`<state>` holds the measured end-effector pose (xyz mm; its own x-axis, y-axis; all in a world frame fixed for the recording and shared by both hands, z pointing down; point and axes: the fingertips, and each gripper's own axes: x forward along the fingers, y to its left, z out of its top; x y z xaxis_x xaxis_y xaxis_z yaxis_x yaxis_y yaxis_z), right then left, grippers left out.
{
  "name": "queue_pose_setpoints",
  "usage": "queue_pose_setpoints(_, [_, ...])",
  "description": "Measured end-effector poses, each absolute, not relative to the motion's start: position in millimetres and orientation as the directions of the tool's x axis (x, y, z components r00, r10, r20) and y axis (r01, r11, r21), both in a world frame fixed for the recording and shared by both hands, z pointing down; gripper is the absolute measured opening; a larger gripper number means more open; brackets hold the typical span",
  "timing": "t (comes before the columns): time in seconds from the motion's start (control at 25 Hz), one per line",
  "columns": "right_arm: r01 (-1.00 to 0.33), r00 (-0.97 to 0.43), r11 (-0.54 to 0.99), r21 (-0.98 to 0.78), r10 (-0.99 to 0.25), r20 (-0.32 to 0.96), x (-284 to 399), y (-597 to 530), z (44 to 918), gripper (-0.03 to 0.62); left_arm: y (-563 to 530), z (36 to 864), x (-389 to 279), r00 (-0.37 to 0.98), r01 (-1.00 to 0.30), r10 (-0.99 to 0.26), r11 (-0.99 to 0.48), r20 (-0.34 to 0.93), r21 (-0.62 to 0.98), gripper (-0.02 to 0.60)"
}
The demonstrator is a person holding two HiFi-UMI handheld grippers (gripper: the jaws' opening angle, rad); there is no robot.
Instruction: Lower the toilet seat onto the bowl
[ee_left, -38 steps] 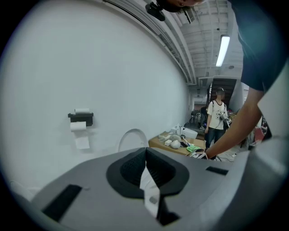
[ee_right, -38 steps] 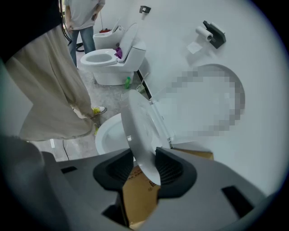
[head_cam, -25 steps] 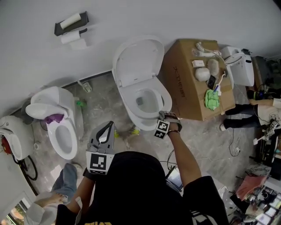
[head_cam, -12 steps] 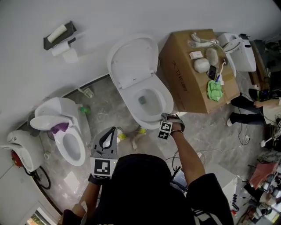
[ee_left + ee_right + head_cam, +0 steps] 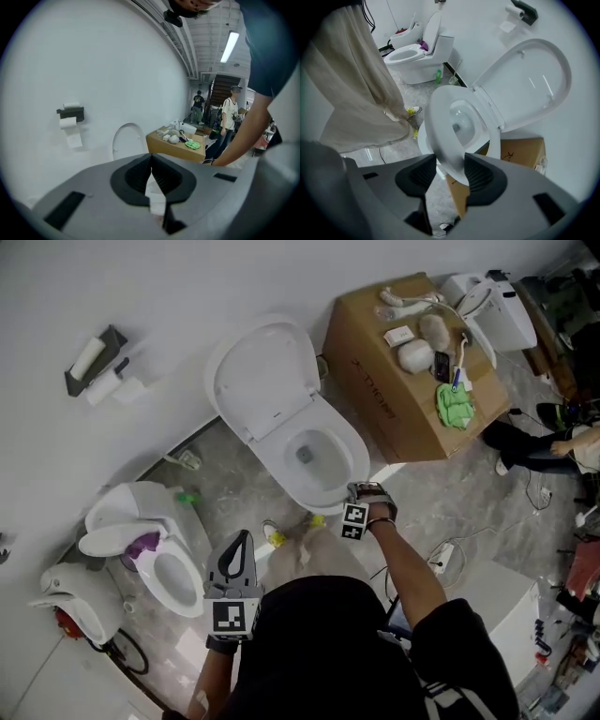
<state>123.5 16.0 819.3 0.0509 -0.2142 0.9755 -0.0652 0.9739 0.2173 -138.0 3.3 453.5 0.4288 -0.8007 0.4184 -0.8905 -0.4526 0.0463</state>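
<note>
1. Grey fingers (image 5: 480, 176) of the right gripper (image 5: 450, 169) lie against both faces of the seat (image 5: 439, 117) at its front edge, clamped on it. They have just eased apart a little, with the seat between them.
2. Just past those fingers the seat runs back to its hinge, low over the bowl (image 5: 422, 143). Whether it rests on the rim cannot be told.
3. Beyond the hinge the lid (image 5: 529, 79) stands up against the wall (image 5: 487, 28).
4. Right of the fingers and a little behind them sits a cardboard box (image 5: 520, 152), close beside the bowl.
5. Left of the fingers hangs beige cloth (image 5: 356, 93), and farther off that way stands a second toilet (image 5: 417, 56).
6. Well apart from the seat, the left gripper (image 5: 151, 161) has its fingers closed together at the tips. Far ahead of them on the wall is a paper holder (image 5: 71, 112).
</note>
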Motion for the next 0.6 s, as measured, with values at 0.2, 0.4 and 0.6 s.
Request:
queue_pose_setpoints(0.2, [-0.105, 0.065, 0.974, 0.2, -0.194, 0.979, 129.2, 25.5, 826.9, 0.186, 5.5, 459.7, -130.6, 0.443, -0.88, -0.766, -0.471, 0.465, 0.062, 0.012])
queue_pose_setpoints(0.4, [-0.132, 0.057, 0.973, 0.188, -0.182, 0.982, 127.2, 26.4, 830.6, 0.192, 11.0, 472.4, -129.1, 0.461, -0.863, -0.731, -0.501, 0.503, 0.064, 0.012])
queue_pose_setpoints(0.6, [-0.153, 0.051, 0.973, 0.171, -0.165, 0.985, 129.4, 31.1, 836.7, 0.196, 7.7, 471.6, -122.0, 0.468, -0.861, -0.73, -0.504, 0.497, 0.07, 0.012])
